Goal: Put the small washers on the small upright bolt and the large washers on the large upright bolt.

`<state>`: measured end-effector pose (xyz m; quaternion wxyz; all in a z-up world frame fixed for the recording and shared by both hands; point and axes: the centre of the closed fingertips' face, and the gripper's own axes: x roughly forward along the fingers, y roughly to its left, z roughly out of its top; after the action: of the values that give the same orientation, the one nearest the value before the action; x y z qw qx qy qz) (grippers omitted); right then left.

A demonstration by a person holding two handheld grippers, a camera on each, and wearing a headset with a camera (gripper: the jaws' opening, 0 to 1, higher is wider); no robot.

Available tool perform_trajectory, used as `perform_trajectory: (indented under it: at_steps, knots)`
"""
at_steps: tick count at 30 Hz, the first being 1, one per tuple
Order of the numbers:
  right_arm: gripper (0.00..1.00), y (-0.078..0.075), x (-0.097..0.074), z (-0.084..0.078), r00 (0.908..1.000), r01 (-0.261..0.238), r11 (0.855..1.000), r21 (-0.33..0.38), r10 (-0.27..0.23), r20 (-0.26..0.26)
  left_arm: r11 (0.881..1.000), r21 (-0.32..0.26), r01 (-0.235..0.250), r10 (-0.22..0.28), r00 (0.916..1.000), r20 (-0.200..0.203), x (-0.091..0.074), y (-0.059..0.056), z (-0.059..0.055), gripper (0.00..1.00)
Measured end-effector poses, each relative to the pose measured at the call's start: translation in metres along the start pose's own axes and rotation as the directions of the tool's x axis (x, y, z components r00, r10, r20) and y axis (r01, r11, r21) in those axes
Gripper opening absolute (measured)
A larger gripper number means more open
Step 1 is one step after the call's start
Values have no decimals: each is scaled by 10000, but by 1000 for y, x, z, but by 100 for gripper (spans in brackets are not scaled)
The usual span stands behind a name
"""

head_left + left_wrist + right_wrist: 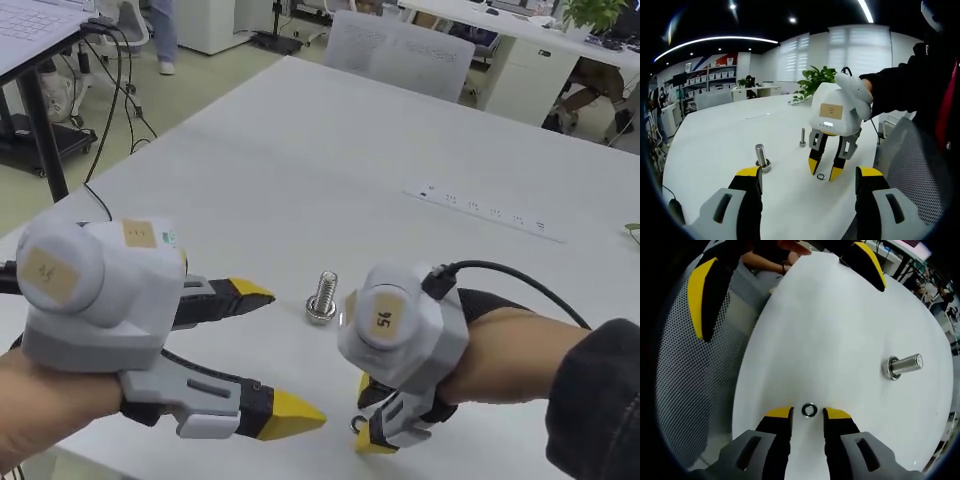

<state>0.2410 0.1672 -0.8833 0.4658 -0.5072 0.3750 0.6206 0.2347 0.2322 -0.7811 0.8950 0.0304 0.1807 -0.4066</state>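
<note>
Down at the near edge of the surface [300, 160], the right hand-held gripper [807, 415] points its jaws at the white top. They are parted just a little, and a washer [809, 410] lies flat in the gap between the two yellow tips. Not pinched yet, by the look of it: the right gripper view shows a sliver of white on either side of the ring. Call that hand-held gripper released and straddling. The washer reads as one of the small ones, though with nothing beside it to compare I wouldn't swear to it.

Out from there, the large upright bolt [322, 296] stands just beyond and to the left of the right hand-held gripper, thread straight up. Further off, in the left gripper view, the small upright bolt [802, 137] stands thinner and well apart from the large one.

Over on the other side, the left hand-held gripper [270, 352] hovers low with jaws spread wide, gripping nothing, tips aimed across towards the large bolt.

So it's the right hand's play, since it's the one over the washer. Close, lift, and the ring must drop hole-first over a vertical shank. A level carry matters here, because a tilted washer could snag on the thread.
</note>
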Motion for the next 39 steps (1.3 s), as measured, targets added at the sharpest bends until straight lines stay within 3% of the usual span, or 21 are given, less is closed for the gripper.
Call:
perform_trajectory:
  at_steps: [10, 39]
  knots:
    - [14, -2, -1, -1, 9999, 107, 9996, -255, -109, -58, 10000, 11, 38, -38, 10000, -8, 1, 0, 1, 75]
    - [14, -6, -2, -5, 9998, 61, 10000, 52, -60, -166, 10000, 22, 29, -29, 10000, -17, 2, 2, 3, 75]
